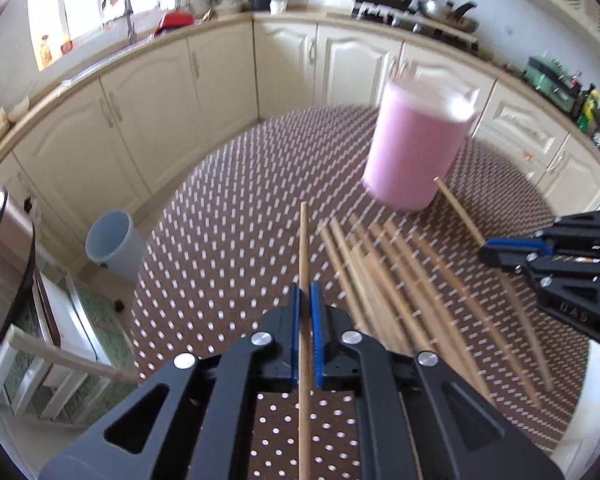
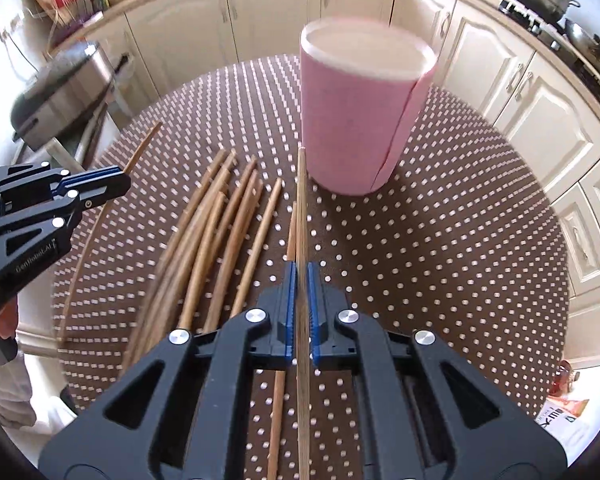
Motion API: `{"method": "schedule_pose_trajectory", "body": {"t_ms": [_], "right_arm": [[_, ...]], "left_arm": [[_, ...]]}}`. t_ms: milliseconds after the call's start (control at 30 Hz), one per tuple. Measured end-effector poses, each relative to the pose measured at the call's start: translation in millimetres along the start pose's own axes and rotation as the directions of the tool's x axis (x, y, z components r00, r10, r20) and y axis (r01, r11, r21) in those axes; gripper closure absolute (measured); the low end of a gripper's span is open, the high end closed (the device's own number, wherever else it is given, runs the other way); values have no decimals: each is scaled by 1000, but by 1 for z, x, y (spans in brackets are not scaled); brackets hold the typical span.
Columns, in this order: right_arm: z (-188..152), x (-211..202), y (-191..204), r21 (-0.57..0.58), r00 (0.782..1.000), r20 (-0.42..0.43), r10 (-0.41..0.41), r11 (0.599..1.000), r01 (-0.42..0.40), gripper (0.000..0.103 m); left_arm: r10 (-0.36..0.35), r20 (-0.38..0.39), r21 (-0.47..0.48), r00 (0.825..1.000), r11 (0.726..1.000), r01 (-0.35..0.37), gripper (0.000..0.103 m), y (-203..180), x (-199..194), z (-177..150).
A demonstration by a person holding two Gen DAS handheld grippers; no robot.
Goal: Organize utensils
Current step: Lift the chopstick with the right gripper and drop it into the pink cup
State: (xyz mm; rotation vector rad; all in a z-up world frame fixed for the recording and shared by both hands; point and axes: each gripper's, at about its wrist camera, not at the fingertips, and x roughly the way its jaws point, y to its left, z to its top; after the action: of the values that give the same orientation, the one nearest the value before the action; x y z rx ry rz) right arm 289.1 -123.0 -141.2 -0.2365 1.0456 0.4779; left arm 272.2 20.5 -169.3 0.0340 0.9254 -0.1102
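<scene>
A pink cylindrical holder [image 1: 416, 144] [image 2: 360, 116] stands upright on the round dotted table. Several wooden chopsticks [image 1: 384, 280] [image 2: 216, 236] lie loose on the cloth before it. My left gripper [image 1: 305, 288] is shut on one chopstick [image 1: 303, 248], held above the table and pointing toward the holder's left. It shows in the right wrist view [image 2: 112, 184] at the left. My right gripper [image 2: 302, 268] is shut on another chopstick [image 2: 301, 208], its tip near the holder's base. It shows in the left wrist view [image 1: 488, 250] at the right.
The brown dotted tablecloth [image 2: 440, 248] covers a round table. Cream cabinets [image 1: 204, 92] ring the room. A grey bin [image 1: 112, 246] stands on the floor at the left, near a metal appliance [image 2: 68, 88]. A white chair [image 1: 40, 364] is at the table's left edge.
</scene>
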Motion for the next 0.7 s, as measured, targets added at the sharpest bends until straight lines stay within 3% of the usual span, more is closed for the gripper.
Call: {"method": "schedule_pose_trajectory", "body": {"t_ms": [167,433,567,700], "right_arm": [[-4,-41,-5,18,994,106,36,999,-38,97],[-6,-104,-15,27,958,282,52,998,-62,97],[0,-132,-17,40,925,377,37,998,-56,97],[12,-159,-24,70,873,488,-20,997,-16,97]], "left_arm": [[-102,81,3,991,995,102,97,-5,-43,17],[-176,218,75,960,984,163,97,-29,-103,42],[-199,302,105,932,979,174,97,-43,-123,67],[-208,362,121,909,977,175,97,-59,-135,92]]}}
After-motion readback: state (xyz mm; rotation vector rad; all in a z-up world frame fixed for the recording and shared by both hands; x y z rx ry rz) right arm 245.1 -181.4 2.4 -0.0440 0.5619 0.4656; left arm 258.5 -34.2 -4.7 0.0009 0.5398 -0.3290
